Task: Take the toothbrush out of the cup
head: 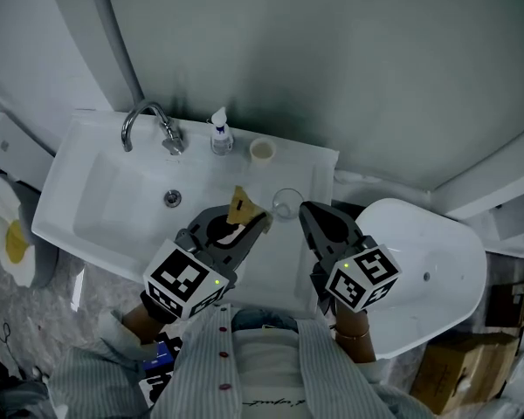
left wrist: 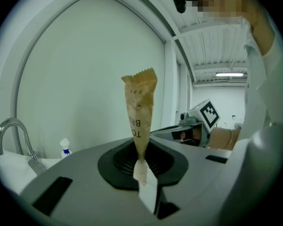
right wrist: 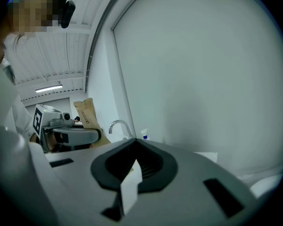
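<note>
The toothbrush, in a brown paper wrapper (head: pixel 239 206), stands upright between the jaws of my left gripper (head: pixel 260 221), which is shut on its lower end. In the left gripper view the wrapper (left wrist: pixel 140 112) rises straight out of the closed jaws. A clear glass cup (head: pixel 287 203) stands on the sink counter just right of the wrapper, and the wrapper is outside it. My right gripper (head: pixel 304 209) hovers beside the cup, jaws together with nothing between them. The right gripper view shows the wrapper (right wrist: pixel 86 112) above the left gripper (right wrist: pixel 66 134).
A white sink (head: pixel 87 208) with a chrome faucet (head: pixel 148 120) lies at the left. A small spray bottle (head: pixel 221 134) and a small white cup (head: pixel 261 151) stand at the counter's back edge. A white toilet lid (head: pixel 428 269) is at the right, with a cardboard box (head: pixel 454 369) below it.
</note>
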Tool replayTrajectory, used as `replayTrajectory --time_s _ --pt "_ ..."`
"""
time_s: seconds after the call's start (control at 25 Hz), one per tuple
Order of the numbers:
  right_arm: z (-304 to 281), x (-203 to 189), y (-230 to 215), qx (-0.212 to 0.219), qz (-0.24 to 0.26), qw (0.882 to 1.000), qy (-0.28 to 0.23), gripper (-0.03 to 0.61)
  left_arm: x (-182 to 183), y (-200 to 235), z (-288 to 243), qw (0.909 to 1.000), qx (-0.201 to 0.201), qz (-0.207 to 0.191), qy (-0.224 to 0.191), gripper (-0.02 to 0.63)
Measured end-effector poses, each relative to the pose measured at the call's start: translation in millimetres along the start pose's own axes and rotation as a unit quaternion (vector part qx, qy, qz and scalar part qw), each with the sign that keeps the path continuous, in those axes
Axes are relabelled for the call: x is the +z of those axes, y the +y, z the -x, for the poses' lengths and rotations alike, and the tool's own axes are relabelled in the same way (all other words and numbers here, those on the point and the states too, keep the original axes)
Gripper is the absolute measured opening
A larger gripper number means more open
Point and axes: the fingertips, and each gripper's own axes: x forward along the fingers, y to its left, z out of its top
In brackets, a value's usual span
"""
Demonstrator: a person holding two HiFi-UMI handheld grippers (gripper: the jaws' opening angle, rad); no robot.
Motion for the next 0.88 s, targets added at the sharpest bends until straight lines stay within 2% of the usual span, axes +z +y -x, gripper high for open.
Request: replayTrajectory --time_s 0.88 --pt "0.2 -4.5 -9.5 0.002 -0.006 1.0 0.011 0.011 -2.5 -2.1 -15.8 0.9995 -0.027 0.001 0.016 0.041"
